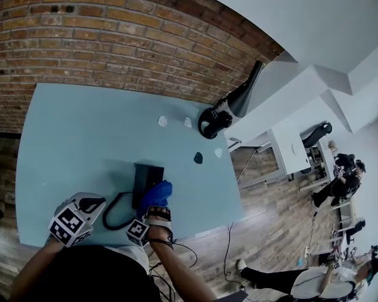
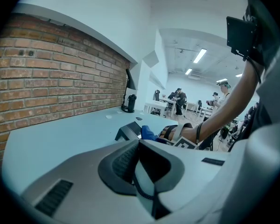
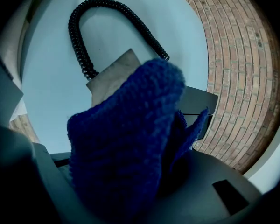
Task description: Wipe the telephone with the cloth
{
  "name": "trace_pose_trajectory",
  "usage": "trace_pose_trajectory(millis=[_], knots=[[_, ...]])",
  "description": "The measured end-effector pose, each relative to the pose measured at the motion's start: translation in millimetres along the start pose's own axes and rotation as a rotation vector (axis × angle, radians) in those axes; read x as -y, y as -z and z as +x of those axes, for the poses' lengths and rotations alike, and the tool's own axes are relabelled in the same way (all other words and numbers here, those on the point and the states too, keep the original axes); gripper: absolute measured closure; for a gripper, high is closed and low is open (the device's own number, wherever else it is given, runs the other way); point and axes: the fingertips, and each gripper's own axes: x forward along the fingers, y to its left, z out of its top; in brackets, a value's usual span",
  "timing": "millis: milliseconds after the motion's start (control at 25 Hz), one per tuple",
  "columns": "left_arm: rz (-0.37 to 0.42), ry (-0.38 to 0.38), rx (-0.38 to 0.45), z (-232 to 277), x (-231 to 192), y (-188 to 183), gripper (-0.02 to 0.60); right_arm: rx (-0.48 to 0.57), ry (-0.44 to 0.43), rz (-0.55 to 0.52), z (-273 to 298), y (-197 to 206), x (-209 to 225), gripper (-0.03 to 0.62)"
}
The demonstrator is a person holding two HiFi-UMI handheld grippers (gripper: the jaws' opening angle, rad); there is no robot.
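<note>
A black telephone [image 1: 146, 176] sits on the light blue table [image 1: 82, 137] near its front edge, and its coiled cord [image 1: 111, 216] loops toward me. My right gripper [image 1: 155, 201] is shut on a blue cloth [image 1: 157, 192] and presses it on the phone's near right part. In the right gripper view the cloth [image 3: 126, 139] fills the space between the jaws, with the phone [image 3: 113, 72] and cord [image 3: 79, 41] behind it. My left gripper [image 1: 88, 205] rests left of the cord, shut and holding nothing. Its view shows the phone [image 2: 127, 132] and cloth [image 2: 147, 133] ahead.
At the table's far right stands a black lamp-like object [image 1: 215, 121]. Small white scraps [image 1: 163, 121] and a small dark object [image 1: 198, 158] lie between it and the phone. A brick wall [image 1: 113, 36] runs behind the table. People [image 1: 343, 175] work at desks to the right.
</note>
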Motion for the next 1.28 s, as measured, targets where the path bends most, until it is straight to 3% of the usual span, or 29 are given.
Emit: trace_pose_trajectory(millis=[800, 920, 1000, 1040, 1120, 1200, 1280], knots=[[-0.012, 0.020, 0.010, 0, 4, -3, 0.591, 0.034, -0.045, 0.035, -6, -8, -16, 0.493], [-0.011, 0.020, 0.004, 1, 5, -1, 0.591, 0.050, -0.083, 0.037, -9, -12, -27, 0.493], [-0.014, 0.023, 0.000, 1, 5, 0, 0.591, 0.071, -0.112, 0.040, -9, -19, -42, 0.499], [-0.014, 0.024, -0.002, 2, 5, 1, 0.591, 0.074, -0.102, 0.029, -10, -23, -47, 0.531], [-0.015, 0.022, -0.003, 1, 4, 1, 0.591, 0.071, -0.089, 0.012, -10, -27, -51, 0.531], [-0.018, 0.015, -0.002, 1, 2, 1, 0.591, 0.089, -0.156, 0.090, -13, -27, -51, 0.531], [-0.024, 0.006, -0.004, 0, 1, 2, 0.591, 0.144, -0.283, 0.190, -20, -25, -54, 0.530]])
